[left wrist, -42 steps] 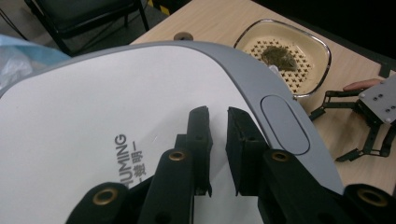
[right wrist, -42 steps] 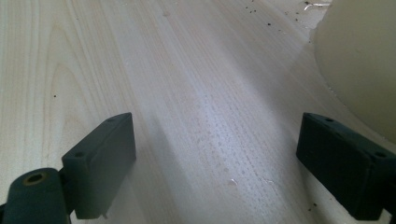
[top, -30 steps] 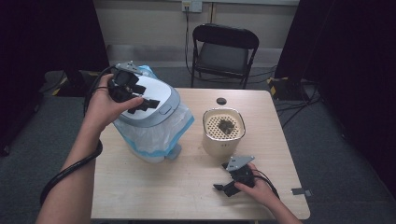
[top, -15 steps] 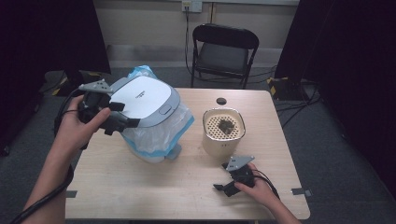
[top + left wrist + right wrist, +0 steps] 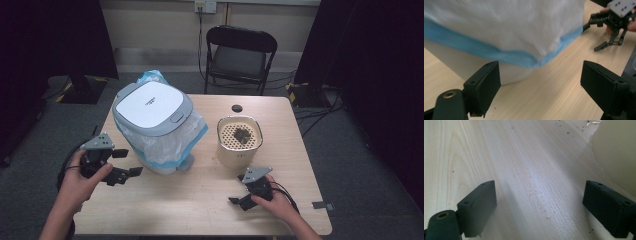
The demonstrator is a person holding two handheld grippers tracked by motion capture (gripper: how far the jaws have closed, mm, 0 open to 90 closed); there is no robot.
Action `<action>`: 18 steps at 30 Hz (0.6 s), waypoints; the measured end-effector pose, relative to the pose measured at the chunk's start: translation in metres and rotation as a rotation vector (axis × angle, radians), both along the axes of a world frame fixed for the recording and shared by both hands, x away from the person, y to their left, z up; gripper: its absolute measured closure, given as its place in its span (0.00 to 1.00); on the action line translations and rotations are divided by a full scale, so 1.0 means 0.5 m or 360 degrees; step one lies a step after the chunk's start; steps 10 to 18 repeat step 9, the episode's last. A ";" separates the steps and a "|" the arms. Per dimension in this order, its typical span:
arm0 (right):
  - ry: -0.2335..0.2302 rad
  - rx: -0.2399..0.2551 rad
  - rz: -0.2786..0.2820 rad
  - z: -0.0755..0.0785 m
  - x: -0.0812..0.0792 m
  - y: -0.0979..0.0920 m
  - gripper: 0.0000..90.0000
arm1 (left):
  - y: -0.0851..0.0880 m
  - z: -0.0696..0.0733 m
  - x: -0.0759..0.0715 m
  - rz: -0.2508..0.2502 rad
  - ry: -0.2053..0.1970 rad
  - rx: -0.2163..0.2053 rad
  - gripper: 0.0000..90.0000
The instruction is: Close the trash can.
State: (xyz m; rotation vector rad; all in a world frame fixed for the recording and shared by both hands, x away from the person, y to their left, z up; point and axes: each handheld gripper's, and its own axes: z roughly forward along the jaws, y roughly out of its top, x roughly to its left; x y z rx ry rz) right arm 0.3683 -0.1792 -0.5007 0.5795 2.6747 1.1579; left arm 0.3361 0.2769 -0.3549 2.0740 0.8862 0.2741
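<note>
One lidded white bin [image 5: 152, 112], grey-rimmed and lined with a blue-edged plastic bag [image 5: 506, 30], is seen standing at the table's [image 5: 200, 205] left. Just beside it, the left gripper [image 5: 129, 172] is held spread and empty, its jaws just opened; the right gripper [image 5: 239, 200] is also spread.

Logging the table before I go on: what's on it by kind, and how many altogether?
Lidded bin with bag: 1
Cream perforated-top container: 1
Small black round thing: 1
Handheld grippers: 2, left gripper, right gripper
Total: 5
</note>
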 end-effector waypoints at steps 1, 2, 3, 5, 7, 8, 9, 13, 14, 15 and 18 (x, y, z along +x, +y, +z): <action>0.0002 -0.0001 -0.0001 0.000 0.000 0.000 0.12 | -0.002 -0.012 -0.002 -0.0008 0.0007 0.0003 0.18; 0.0000 0.0000 0.0000 0.000 0.000 0.000 0.12 | -0.004 -0.023 -0.005 -0.0019 0.0006 0.0011 0.18; 0.0002 -0.0001 -0.0001 0.000 0.000 0.000 0.12 | -0.007 -0.034 -0.007 -0.0028 -0.0002 0.0022 0.18; 0.0002 -0.0001 -0.0001 0.000 0.000 0.000 0.12 | -0.014 -0.056 -0.011 -0.0048 0.0003 0.0022 0.18; -0.0001 0.0000 0.0000 0.000 0.000 0.000 0.12 | -0.024 -0.078 -0.015 -0.0069 -0.0002 0.0010 0.18; 0.0000 0.0000 0.0000 0.000 0.000 0.000 0.12 | -0.029 -0.088 -0.017 -0.0084 0.0000 0.0004 0.18; 0.0000 0.0000 0.0000 0.000 0.000 0.000 0.12 | -0.036 -0.097 -0.017 -0.0104 0.0001 0.0010 0.18; 0.0000 0.0000 0.0000 0.000 0.000 0.000 0.12 | -0.036 -0.097 -0.017 -0.0104 0.0001 0.0010 0.18; 0.0000 0.0000 0.0000 0.000 0.000 0.000 0.12 | -0.036 -0.097 -0.017 -0.0104 0.0001 0.0010 0.18; 0.0000 0.0000 0.0000 0.000 0.000 0.000 0.12 | -0.036 -0.097 -0.017 -0.0104 0.0001 0.0010 0.18; 0.0000 0.0000 0.0000 0.000 0.000 0.000 0.12 | -0.036 -0.097 -0.017 -0.0104 0.0001 0.0010 0.18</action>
